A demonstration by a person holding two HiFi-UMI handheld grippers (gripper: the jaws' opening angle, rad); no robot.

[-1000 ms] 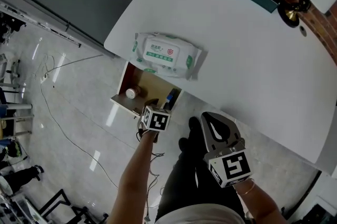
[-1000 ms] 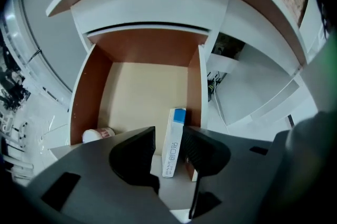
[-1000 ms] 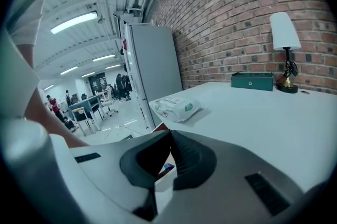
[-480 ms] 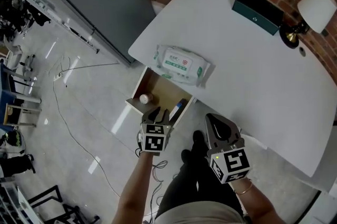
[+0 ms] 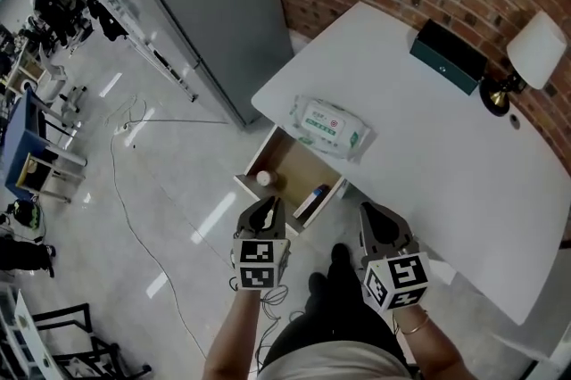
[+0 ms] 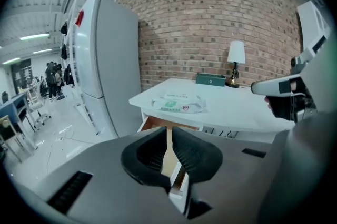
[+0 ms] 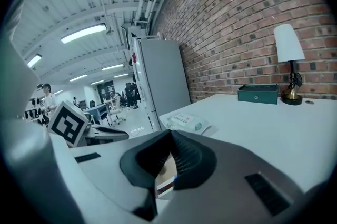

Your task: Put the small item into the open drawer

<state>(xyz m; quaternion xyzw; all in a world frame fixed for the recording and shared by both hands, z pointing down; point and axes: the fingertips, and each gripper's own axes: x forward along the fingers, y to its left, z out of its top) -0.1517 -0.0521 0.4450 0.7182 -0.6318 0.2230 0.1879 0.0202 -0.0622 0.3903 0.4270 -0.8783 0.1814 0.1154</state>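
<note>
The open wooden drawer [image 5: 290, 166] juts from under the white table [image 5: 428, 146]. A small white bottle [image 5: 265, 178] lies in its left part and a blue-and-white item [image 5: 312, 198] along its right side. My left gripper [image 5: 266, 209] hovers just before the drawer's front edge; its jaws are closing, with a thin gap and nothing between them [image 6: 169, 136]. My right gripper [image 5: 380, 222] hangs to the right of the drawer, below the table's edge, shut and empty [image 7: 169, 138]. The drawer [image 6: 158, 124] shows beyond the left jaws.
A pack of wet wipes [image 5: 332, 124] lies on the table right above the drawer. A dark green box [image 5: 451, 57] and a lamp [image 5: 535, 48] stand by the brick wall. A grey refrigerator [image 5: 205, 4] rises to the left. Cables [image 5: 134, 191] trail over the glossy floor.
My left gripper has drawn back from the drawer's front edge toward the person and its jaws have narrowed. The head view has pulled up and away. The right gripper stays shut.
</note>
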